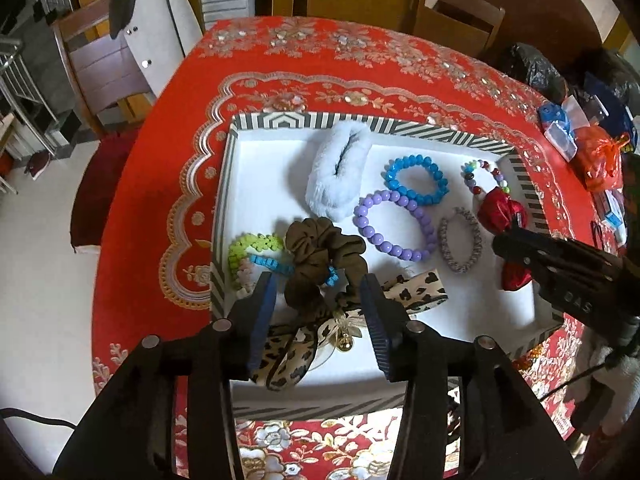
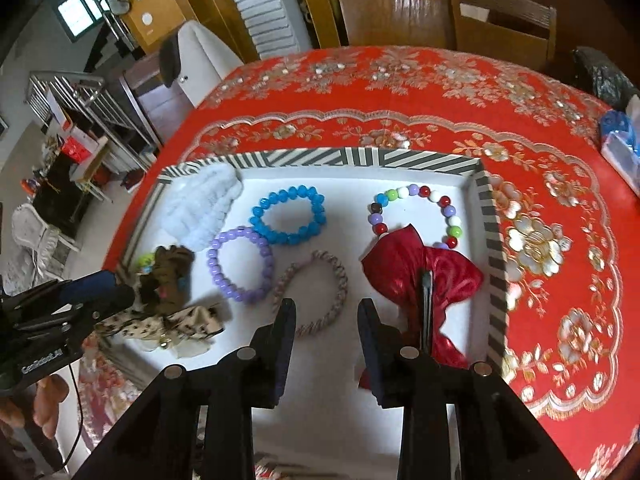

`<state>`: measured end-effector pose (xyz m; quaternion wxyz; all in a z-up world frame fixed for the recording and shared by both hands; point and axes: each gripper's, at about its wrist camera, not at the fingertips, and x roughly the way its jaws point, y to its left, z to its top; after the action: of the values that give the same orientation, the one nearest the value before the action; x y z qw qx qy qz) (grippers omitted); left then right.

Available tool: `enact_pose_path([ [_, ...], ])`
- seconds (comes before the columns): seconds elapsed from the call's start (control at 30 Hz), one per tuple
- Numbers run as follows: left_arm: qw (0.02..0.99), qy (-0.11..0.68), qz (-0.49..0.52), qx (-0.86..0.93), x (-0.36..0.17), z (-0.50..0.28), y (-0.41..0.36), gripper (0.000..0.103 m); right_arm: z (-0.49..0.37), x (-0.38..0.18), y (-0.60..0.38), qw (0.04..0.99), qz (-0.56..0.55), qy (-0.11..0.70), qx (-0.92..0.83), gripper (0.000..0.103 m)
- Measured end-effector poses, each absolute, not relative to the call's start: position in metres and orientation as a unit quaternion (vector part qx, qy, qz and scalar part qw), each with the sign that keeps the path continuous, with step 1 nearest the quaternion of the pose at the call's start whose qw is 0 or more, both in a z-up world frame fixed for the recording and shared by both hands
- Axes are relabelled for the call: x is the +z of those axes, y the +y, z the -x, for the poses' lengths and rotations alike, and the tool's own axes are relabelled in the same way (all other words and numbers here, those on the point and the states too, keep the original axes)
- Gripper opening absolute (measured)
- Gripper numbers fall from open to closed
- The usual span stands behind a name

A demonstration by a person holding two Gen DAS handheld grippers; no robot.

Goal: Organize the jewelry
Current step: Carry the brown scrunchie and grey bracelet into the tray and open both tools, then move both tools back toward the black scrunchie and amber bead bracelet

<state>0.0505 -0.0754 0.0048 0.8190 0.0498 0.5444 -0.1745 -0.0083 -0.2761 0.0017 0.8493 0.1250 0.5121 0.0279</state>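
Observation:
A white tray with a striped rim [image 1: 304, 120] [image 2: 496, 248] holds the jewelry. My left gripper [image 1: 320, 312] is open above a brown scrunchie [image 1: 320, 256] and a leopard-print bow [image 1: 288, 356], with green [image 1: 248, 242] and turquoise [image 1: 272, 264] bracelets beside them. My right gripper [image 2: 326, 340] is open and empty over the tray's near right part, between a pale twisted bracelet [image 2: 316, 292] and a red bow clip [image 2: 424, 276]. A blue bead bracelet [image 2: 288, 216], a purple one [image 2: 240, 264], a multicolour one [image 2: 416, 208] and a fluffy white scrunchie [image 2: 200, 204] lie further back.
The tray sits on a red embroidered tablecloth [image 1: 160, 200] [image 2: 560, 240]. Plastic bags and packets [image 1: 592, 152] clutter the table's right edge. Wooden chairs [image 2: 440, 12] stand behind the table, one with a coat [image 1: 160, 28] at the left.

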Motion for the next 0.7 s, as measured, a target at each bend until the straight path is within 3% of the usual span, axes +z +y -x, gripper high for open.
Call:
enact_pose_path([
  [0.7,0.851,0.485,-0.083,-0.184,0.049,0.034,-0.067,0.047,0.108,0.038,-0.253,0.866,-0.14,0.48,-0.006,0.04],
])
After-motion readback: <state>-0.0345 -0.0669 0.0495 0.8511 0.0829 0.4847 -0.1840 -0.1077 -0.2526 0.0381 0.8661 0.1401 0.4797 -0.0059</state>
